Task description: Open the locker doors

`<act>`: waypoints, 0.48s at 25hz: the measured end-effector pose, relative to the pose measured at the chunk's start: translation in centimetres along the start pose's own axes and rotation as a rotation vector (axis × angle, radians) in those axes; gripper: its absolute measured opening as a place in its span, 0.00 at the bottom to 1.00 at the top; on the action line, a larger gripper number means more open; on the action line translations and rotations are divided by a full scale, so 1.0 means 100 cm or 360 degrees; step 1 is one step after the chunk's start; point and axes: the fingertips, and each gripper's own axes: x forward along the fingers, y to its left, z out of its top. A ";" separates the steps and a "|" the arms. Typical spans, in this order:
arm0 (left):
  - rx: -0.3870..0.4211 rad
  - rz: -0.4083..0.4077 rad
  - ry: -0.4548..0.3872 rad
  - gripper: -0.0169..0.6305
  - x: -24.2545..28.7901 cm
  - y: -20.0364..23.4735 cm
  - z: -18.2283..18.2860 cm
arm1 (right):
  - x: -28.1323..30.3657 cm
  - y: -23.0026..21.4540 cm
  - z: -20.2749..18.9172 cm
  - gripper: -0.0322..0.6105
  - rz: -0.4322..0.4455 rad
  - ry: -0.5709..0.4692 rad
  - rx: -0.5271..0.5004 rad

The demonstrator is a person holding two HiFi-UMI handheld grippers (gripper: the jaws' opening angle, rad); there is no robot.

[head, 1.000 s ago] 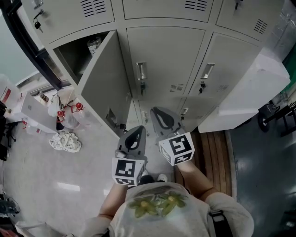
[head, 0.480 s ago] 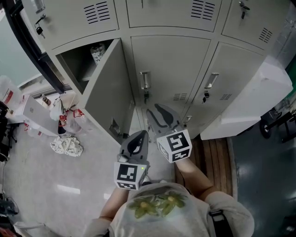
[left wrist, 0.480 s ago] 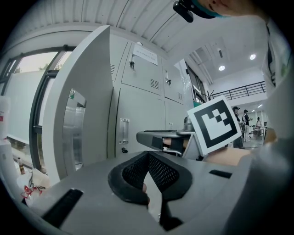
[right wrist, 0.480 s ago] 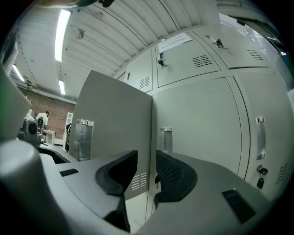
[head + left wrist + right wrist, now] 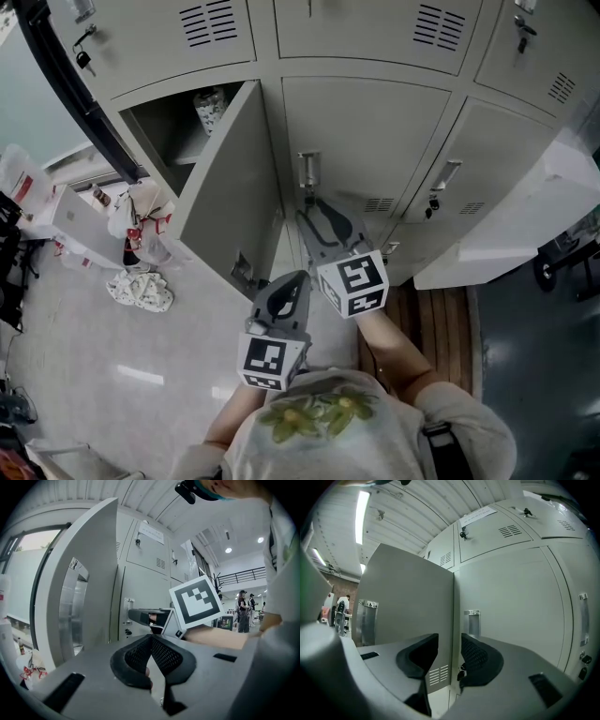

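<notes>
The left gripper (image 5: pixel 295 279) was held nearest, its jaws pressed together on nothing. Just beyond it, the right gripper (image 5: pixel 310 216) was pointed at the lockers. Its jaws had just been opening and stood apart with nothing gripped. The edge of the open locker door (image 5: pixel 230 178) was lined up with their gap, apparently beyond the tips. On the floor, a crumpled cloth (image 5: pixel 141 291) and plastic bags (image 5: pixel 141 220) were seen at the left, and a wooden slatted board (image 5: pixel 431 314) at the right. Farther off, the middle locker door (image 5: pixel 375 141) was closed, its handle (image 5: pixel 307 171) untouched.
</notes>
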 end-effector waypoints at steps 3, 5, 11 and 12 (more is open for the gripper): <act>0.0001 0.0009 0.0004 0.07 0.000 0.002 0.000 | 0.009 -0.003 0.003 0.29 0.0007 -0.0012 0.0011; 0.0004 0.0013 0.0005 0.07 0.002 0.003 0.000 | 0.015 -0.006 0.003 0.29 0.0003 -0.0009 0.0005; 0.0001 0.0026 0.0016 0.07 0.005 0.006 -0.001 | 0.031 -0.015 -0.003 0.29 -0.0018 0.0020 -0.0008; -0.0001 0.0027 0.0016 0.07 0.006 0.006 0.000 | 0.033 -0.016 -0.004 0.29 -0.0023 0.0028 -0.0013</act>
